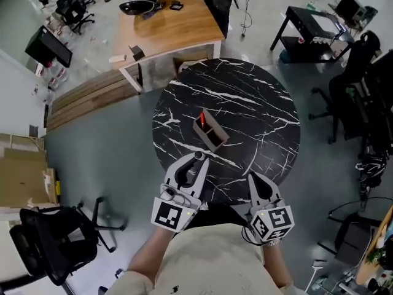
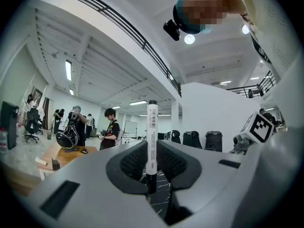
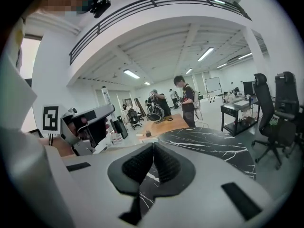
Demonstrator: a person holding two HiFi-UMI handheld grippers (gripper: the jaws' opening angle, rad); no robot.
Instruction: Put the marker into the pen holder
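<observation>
A brown open-top pen holder [image 1: 210, 133] stands near the middle of the round black marble table [image 1: 264, 115], with a red marker [image 1: 202, 118] sticking out of its far end. My left gripper [image 1: 198, 159] hovers over the table's near edge, just short of the holder. It is shut on a white marker with a black cap [image 2: 152, 139], which stands upright between the jaws of the left gripper [image 2: 152, 146]. My right gripper [image 1: 252, 178] is at the table's near right edge. The right gripper [image 3: 153, 148] is shut with nothing in it.
A wooden desk [image 1: 175, 23] with gear on it stands beyond the table, and people [image 2: 112, 127] stand by it. Black office chairs [image 1: 359, 72] and a black desk [image 1: 313, 24] are at the right. Another chair [image 1: 52, 241] is at the near left.
</observation>
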